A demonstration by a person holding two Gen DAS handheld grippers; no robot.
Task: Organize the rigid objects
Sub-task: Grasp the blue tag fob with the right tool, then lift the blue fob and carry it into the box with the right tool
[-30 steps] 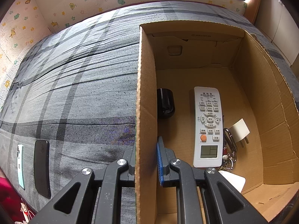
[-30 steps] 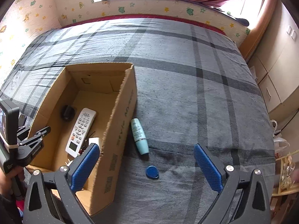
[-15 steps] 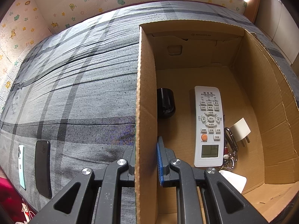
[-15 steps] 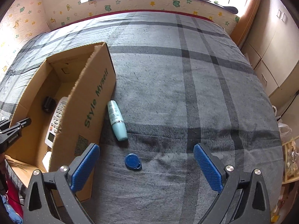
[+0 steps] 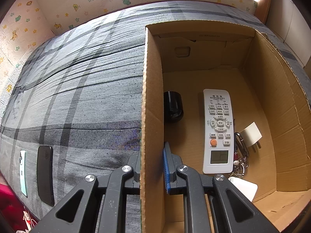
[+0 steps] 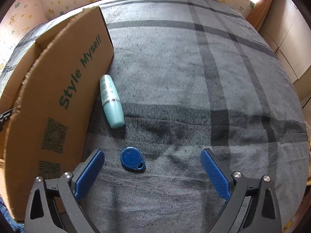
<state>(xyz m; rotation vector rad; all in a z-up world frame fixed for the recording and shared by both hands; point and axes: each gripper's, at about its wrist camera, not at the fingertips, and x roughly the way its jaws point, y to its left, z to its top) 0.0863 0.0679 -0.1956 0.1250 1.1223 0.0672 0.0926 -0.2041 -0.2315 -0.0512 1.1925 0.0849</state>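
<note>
Nearer now beneath right hand-held gripper (image 6: pixel 152 171): blue tag (image 6: pixel 132 159)

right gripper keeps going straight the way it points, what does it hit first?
Probably the blue key fob. It lies on the grey bedspread between the open fingers of the right gripper, nearer the left one. Depth is unclear; it may meet bare fabric just beside the fob.
</note>
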